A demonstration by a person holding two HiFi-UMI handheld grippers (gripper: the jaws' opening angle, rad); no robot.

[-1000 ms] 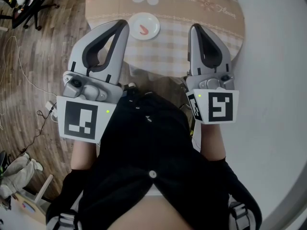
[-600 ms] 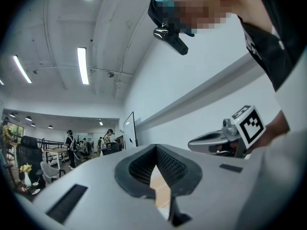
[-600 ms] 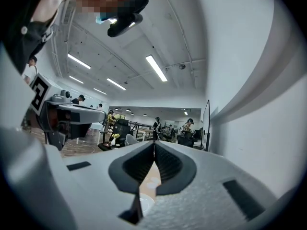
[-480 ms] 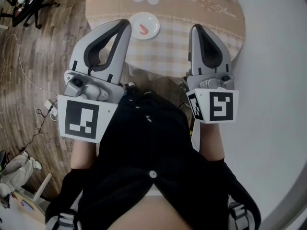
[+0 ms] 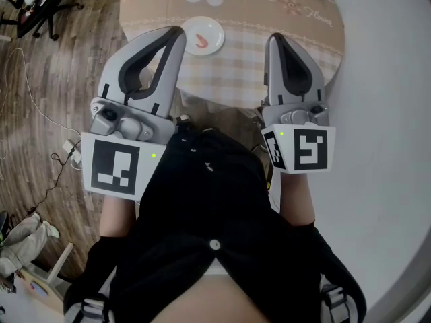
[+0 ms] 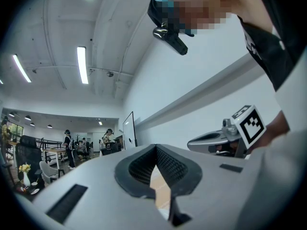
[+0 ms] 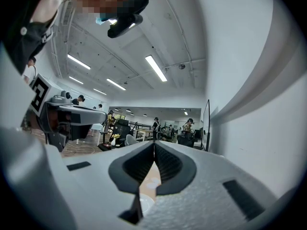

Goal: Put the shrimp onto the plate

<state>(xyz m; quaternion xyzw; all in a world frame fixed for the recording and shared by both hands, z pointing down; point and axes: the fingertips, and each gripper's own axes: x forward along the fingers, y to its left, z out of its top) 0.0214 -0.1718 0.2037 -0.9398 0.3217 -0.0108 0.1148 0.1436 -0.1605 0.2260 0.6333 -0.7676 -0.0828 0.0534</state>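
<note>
The shrimp (image 5: 201, 42) lies on the plate (image 5: 213, 29) at the near edge of the counter (image 5: 236, 73) — just ahead of the left tool (image 5: 174, 33), farther from the right tool (image 5: 275, 40). Both tools are clenched and empty.

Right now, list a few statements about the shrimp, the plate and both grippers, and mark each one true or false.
1. The shrimp lies on the white plate. True.
2. The left gripper is holding the shrimp. False: its jaws are together with nothing between them.
3. The right gripper is wide open. False: its jaws are together, and it is empty.
4. The plate stands on a table covered with a checked, flower-printed cloth. True.
5. Three shrimp lie on the plate. False: only one shows there.
</note>
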